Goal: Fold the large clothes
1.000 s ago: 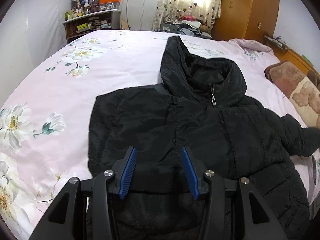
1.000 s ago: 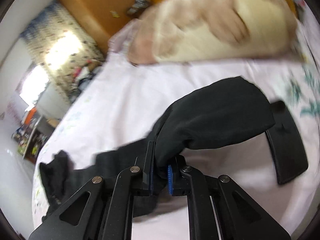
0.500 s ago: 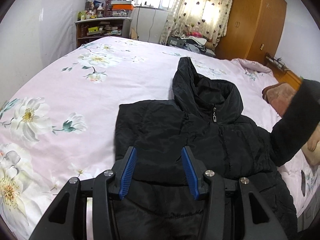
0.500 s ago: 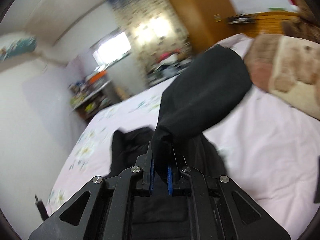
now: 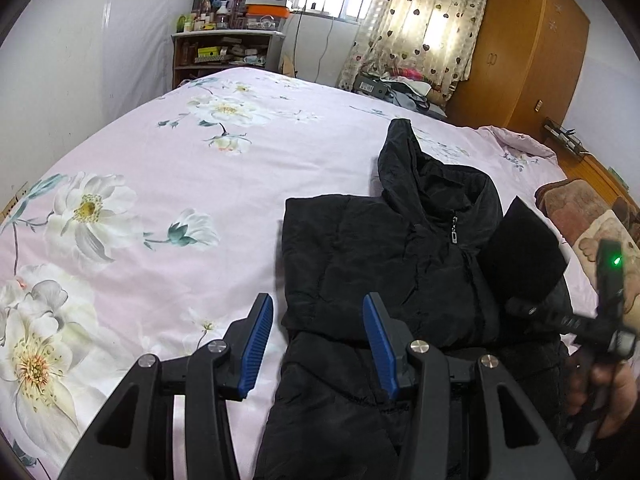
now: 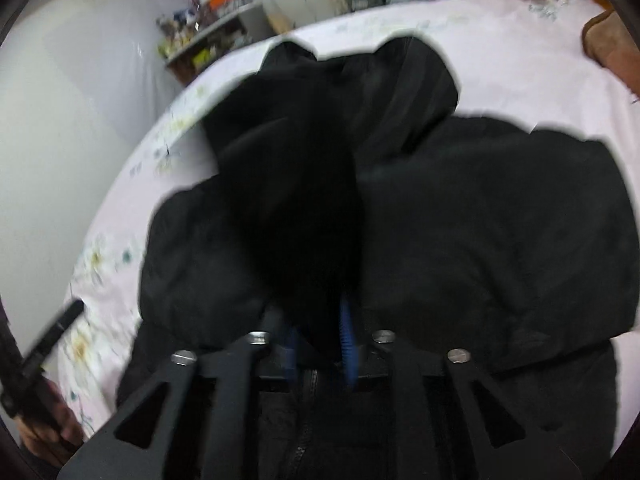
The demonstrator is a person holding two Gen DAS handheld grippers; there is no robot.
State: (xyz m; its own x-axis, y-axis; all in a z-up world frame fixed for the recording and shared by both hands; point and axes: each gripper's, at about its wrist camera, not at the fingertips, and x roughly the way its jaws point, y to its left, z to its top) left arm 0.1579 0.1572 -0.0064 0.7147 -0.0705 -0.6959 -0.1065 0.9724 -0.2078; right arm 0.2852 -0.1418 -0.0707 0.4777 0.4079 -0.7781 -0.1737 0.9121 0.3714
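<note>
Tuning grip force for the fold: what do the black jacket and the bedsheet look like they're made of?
Jacket: looks like padded synthetic shell, nylon or polyester, with a faint sheen; quilted puffy seams, crinkled hood and a metal zip pull suggest it. Probably slippery and compressible.
Bedsheet: matte woven fabric, likely cotton or a blend, pink with a printed flower pattern; it lies flat with soft creases. Exact fibres cannot be told.

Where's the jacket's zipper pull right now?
In the left wrist view the zipper pull hangs at the collar of the black jacket, right of centre, just below the hood and left of the folded-over sleeve.
</note>
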